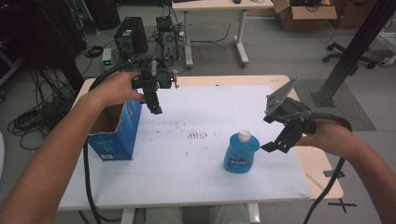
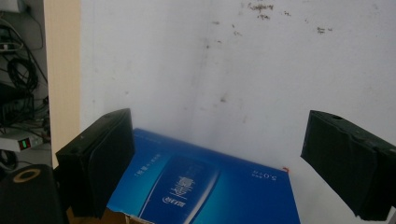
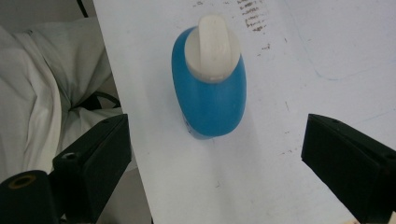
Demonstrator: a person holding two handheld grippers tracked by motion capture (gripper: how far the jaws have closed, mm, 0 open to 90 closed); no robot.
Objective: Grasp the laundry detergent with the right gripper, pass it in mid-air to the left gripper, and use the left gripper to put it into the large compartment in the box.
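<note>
While the blue bottle [image 1: 241,153] stands upright on the white tabletop [image 1: 196,158], near its front edge, the right hand-held gripper [image 1: 275,145] hovers just beside it, jaws wide, apparently lined up to grasp. The left hand-held gripper [image 1: 155,107], also wide and empty, hangs above the open blue carton [image 1: 114,133], probably the bottle's destination.

Grey floor [image 1: 261,60], tangled cables [image 1: 32,112], computer towers [image 1: 131,36], a white-legged desk [image 1: 219,4], cardboard box [image 1: 303,14].
</note>
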